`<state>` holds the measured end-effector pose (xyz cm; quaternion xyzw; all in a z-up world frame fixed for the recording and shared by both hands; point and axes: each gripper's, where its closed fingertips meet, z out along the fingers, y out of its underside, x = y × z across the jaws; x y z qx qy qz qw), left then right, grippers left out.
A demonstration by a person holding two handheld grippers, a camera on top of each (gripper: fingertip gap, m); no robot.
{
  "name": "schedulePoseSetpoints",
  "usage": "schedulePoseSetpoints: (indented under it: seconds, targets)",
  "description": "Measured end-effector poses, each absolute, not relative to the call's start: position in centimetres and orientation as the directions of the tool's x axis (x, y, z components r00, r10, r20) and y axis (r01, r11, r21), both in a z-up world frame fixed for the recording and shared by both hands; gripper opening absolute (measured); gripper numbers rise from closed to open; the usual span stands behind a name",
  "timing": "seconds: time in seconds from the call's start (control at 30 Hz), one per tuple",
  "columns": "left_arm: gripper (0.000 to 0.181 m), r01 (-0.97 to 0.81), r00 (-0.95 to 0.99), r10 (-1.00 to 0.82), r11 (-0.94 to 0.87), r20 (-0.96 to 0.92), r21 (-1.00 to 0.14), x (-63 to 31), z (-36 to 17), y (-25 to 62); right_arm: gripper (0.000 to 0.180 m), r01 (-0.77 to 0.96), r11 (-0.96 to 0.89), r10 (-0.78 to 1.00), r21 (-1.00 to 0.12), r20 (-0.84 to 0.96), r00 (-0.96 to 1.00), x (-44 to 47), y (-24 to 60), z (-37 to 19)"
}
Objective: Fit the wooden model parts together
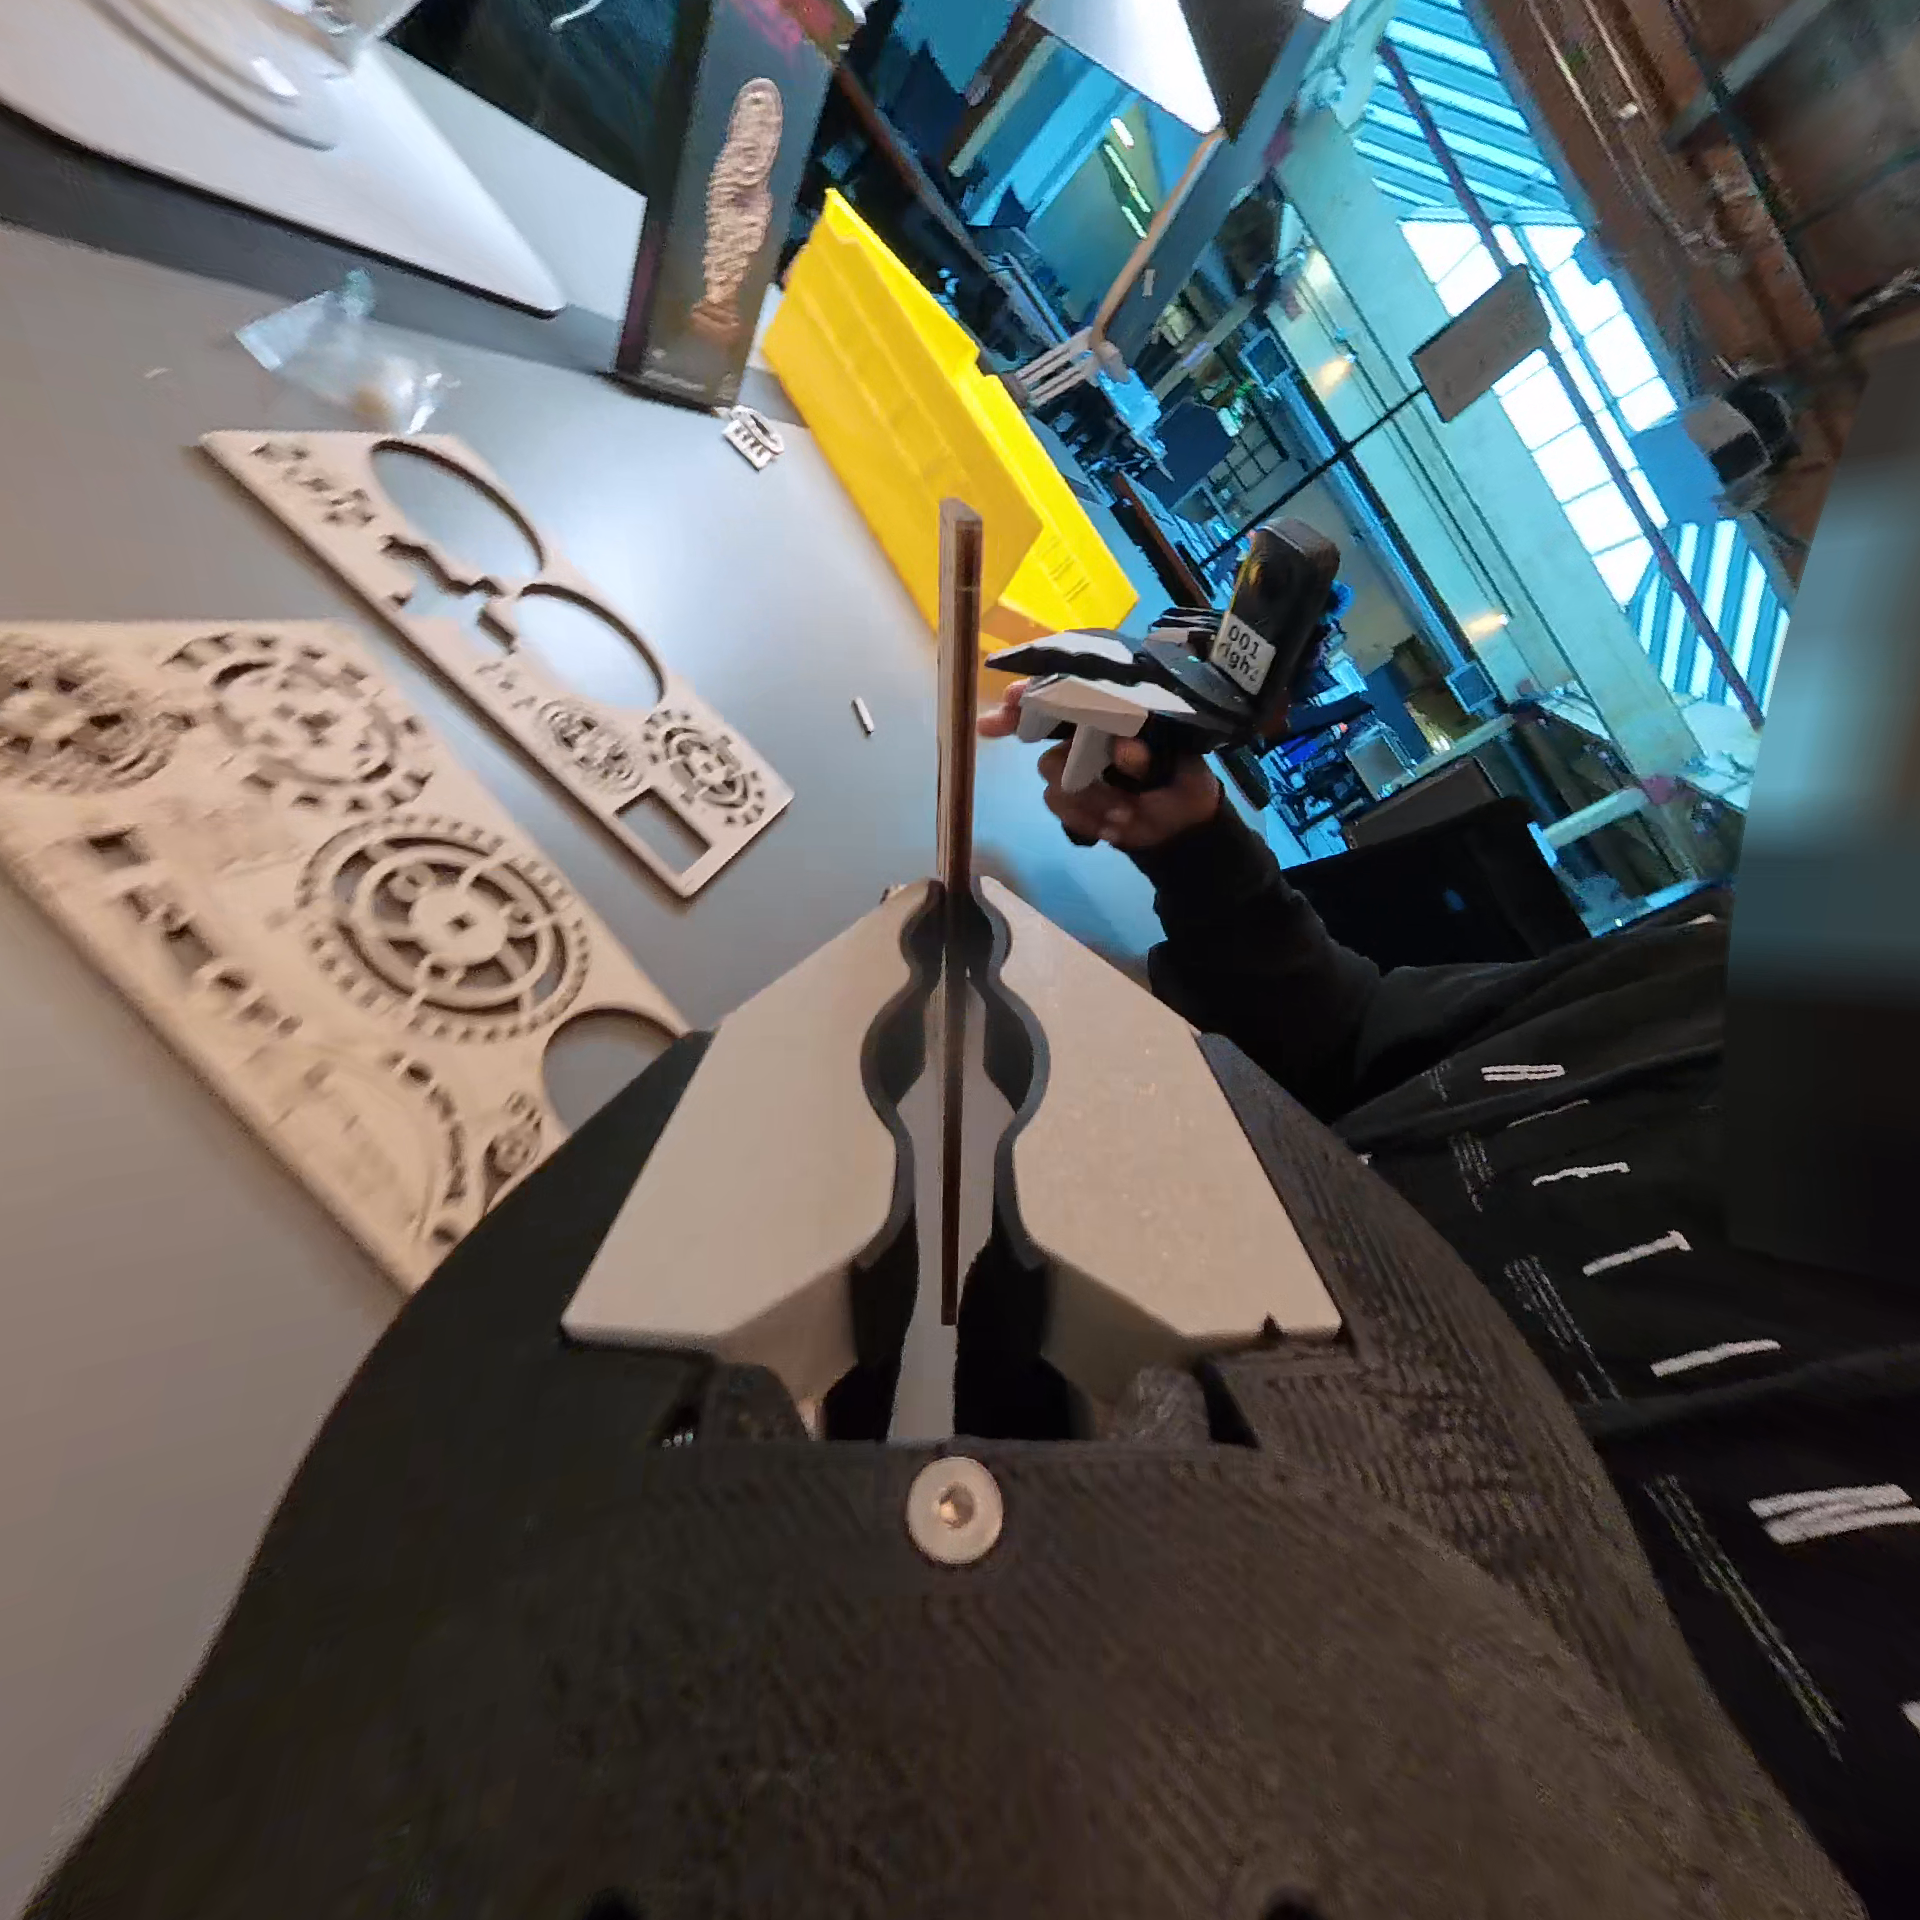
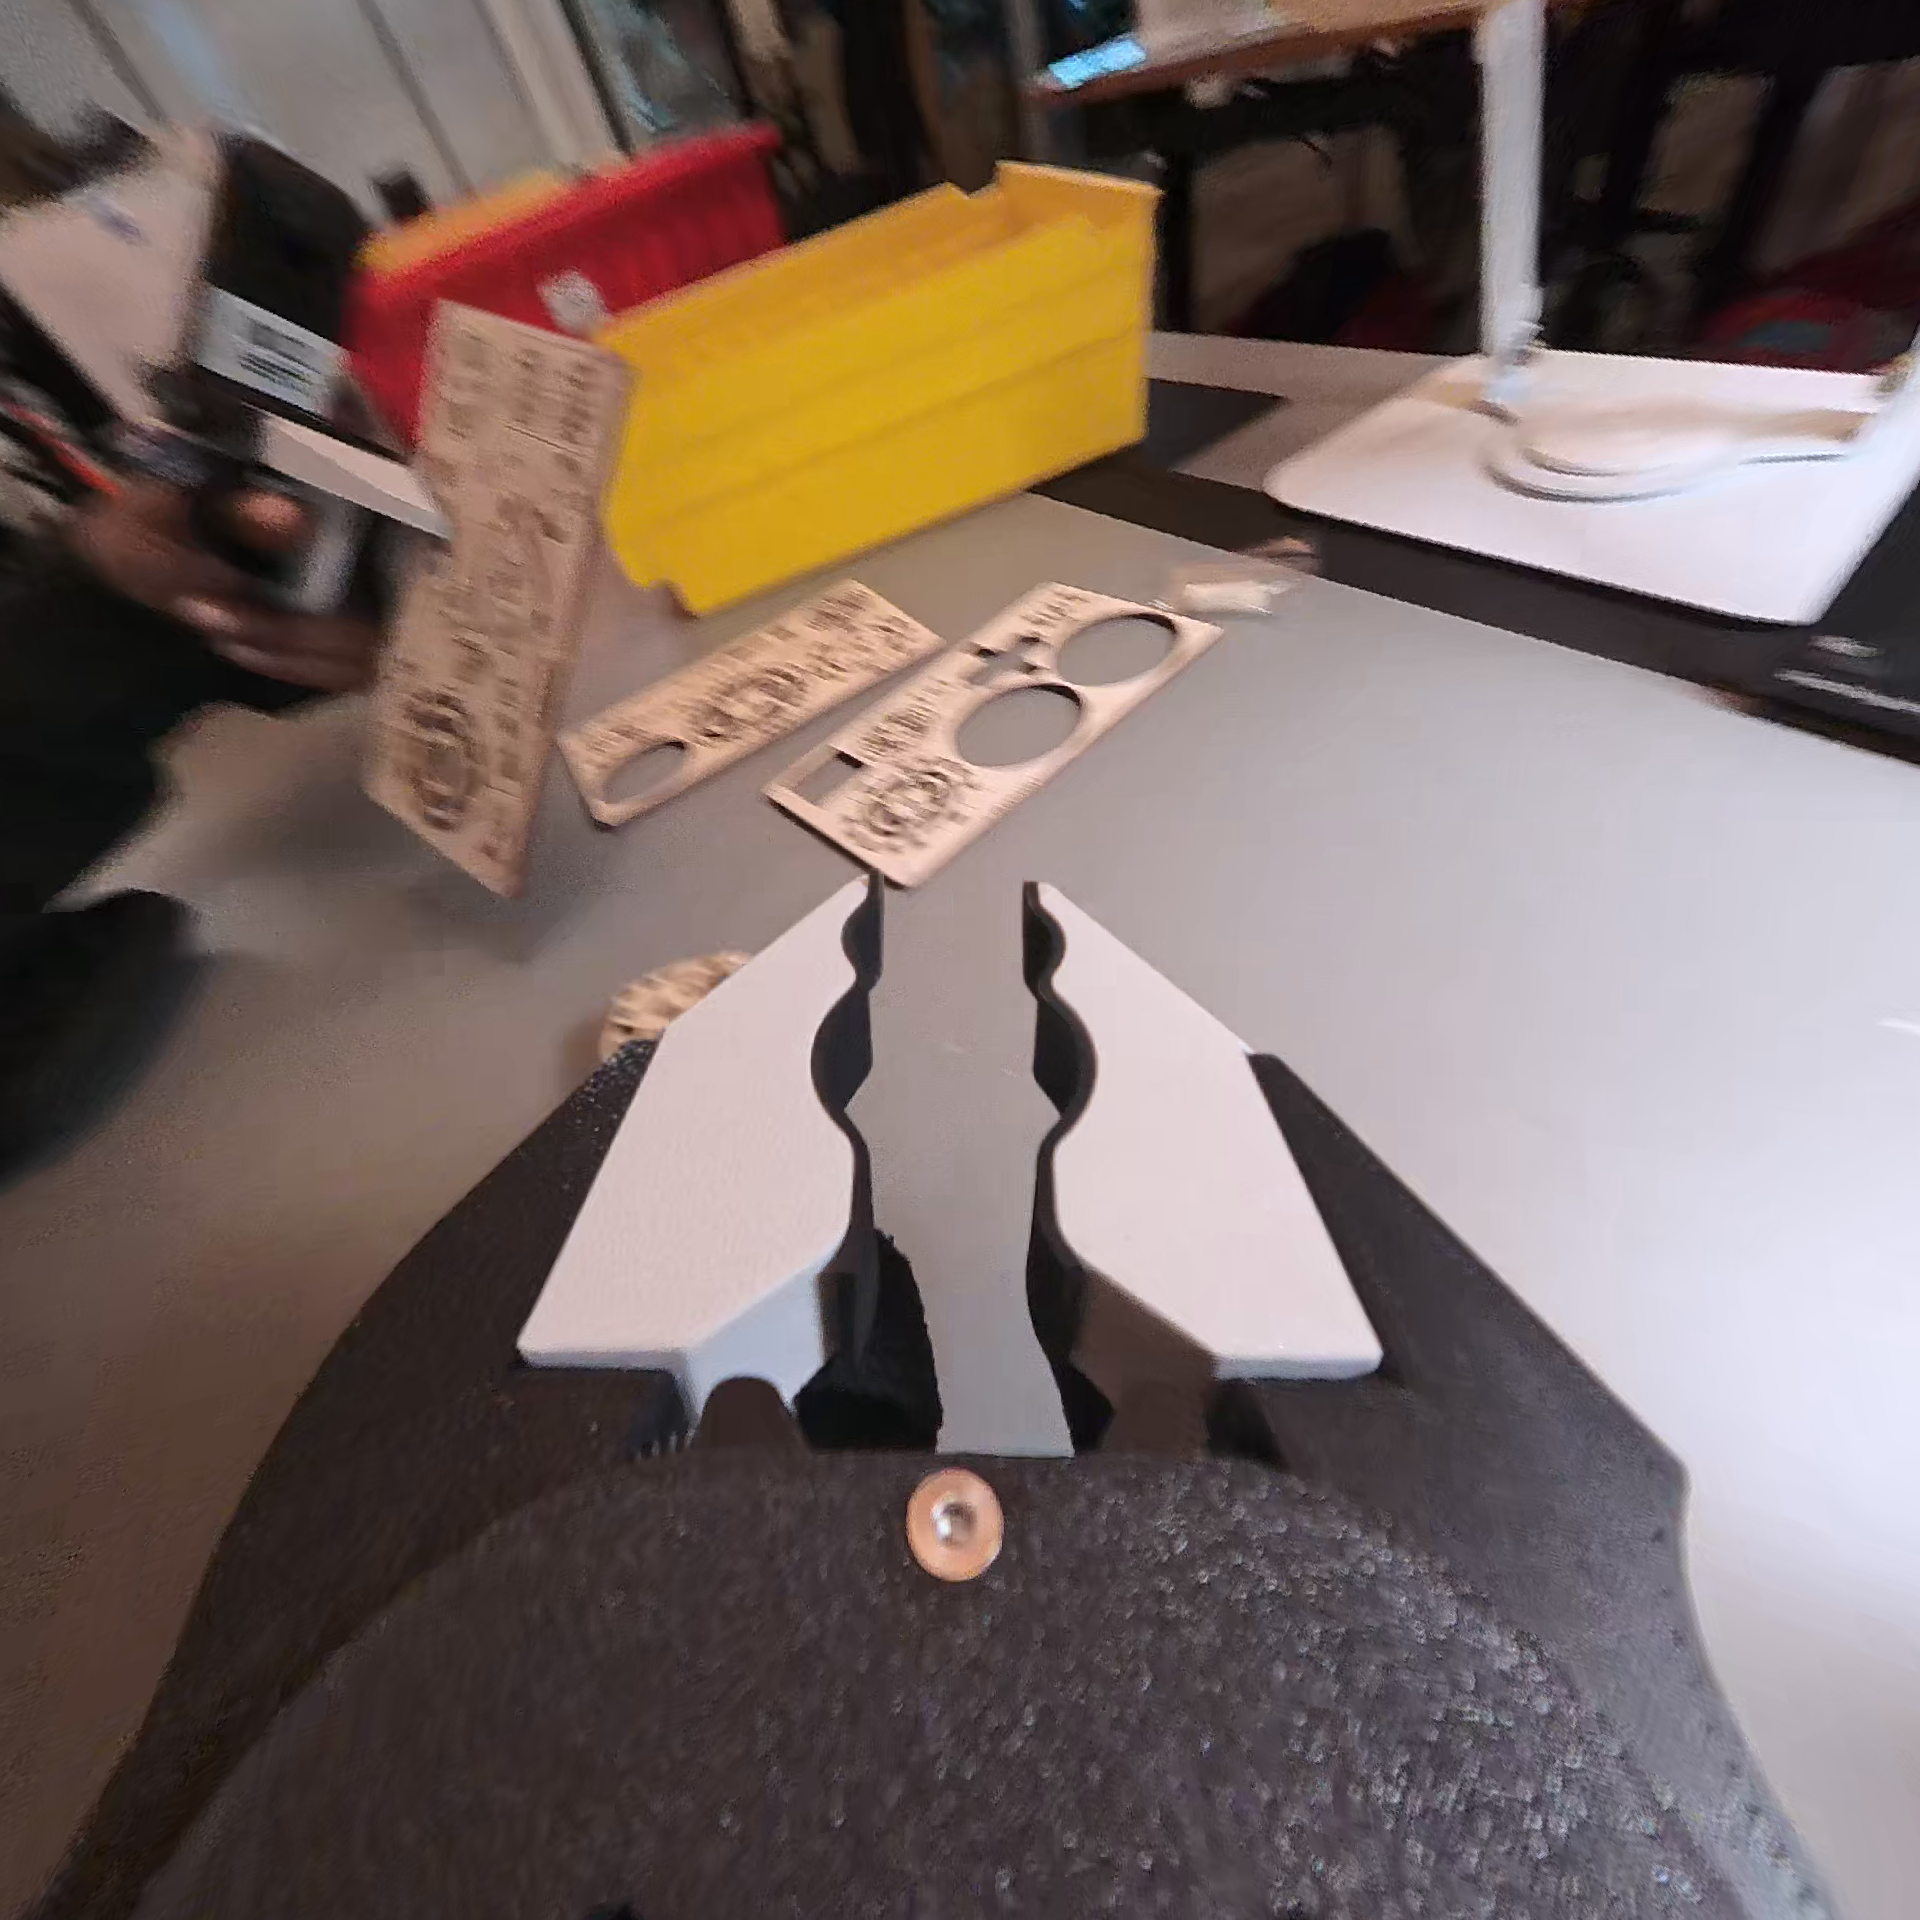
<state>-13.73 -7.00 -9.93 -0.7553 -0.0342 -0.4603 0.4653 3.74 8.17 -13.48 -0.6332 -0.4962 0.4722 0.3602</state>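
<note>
My left gripper is shut on a thin wooden parts sheet, seen edge-on and held upright above the table. The same sheet shows its engraved face at the left of the right wrist view. Two more laser-cut wooden sheets lie flat on the grey table: one with round cut-outs and one with gear patterns. My right gripper is open and empty, low over the table, just short of the cut-out sheet. It also shows beyond the held sheet.
A round wooden gear piece lies by my right gripper's left finger. A yellow bin and a red bin stand at the back. A dark box, a plastic bag, a small peg and a white stand base are nearby. There is about 25 centimeters between the tips of the two grippers. My right gripper is the nearer one to the round wooden gear piece: about 11 centimeters, against 20 centimeters.
</note>
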Motion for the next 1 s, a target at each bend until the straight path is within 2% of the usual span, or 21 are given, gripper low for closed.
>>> schedulePoseSetpoints:
  seconds: [0.17,0.37,0.53,0.77,1.0]
  targets:
    - [0.001,0.497,0.6,-0.261,-0.619,0.756,-0.608,-17.6,-12.0,-10.5,0.03,0.433,-0.203,0.973,-0.878,-0.132,0.189,5.8,11.0,-16.1]
    - [0.002,0.543,0.602,-0.159,-0.637,0.783,-0.547,-20.3,-14.1,-12.9,0.031,0.494,-0.184,0.978,-0.85,-0.109,0.177,5.7,10.4,-17.5]
    - [0.002,0.563,0.6,-0.149,-0.62,0.786,-0.547,-20.4,-14.6,-13.1,0.031,0.521,-0.164,0.983,-0.838,-0.093,0.16,5.5,9.7,-18.1]
    - [0.001,0.576,0.595,-0.185,-0.58,0.782,-0.576,-19.5,-13.8,-12.3,0.031,0.487,-0.139,0.989,-0.862,-0.092,0.119,4.7,8.6,-17.4]
    - [0.001,0.557,0.54,-0.302,-0.572,0.786,-0.602,-14.5,-11.6,-9.7,0.026,0.304,-0.007,0.988,-0.953,-0.052,-0.142,1.9,1.6,-12.9]
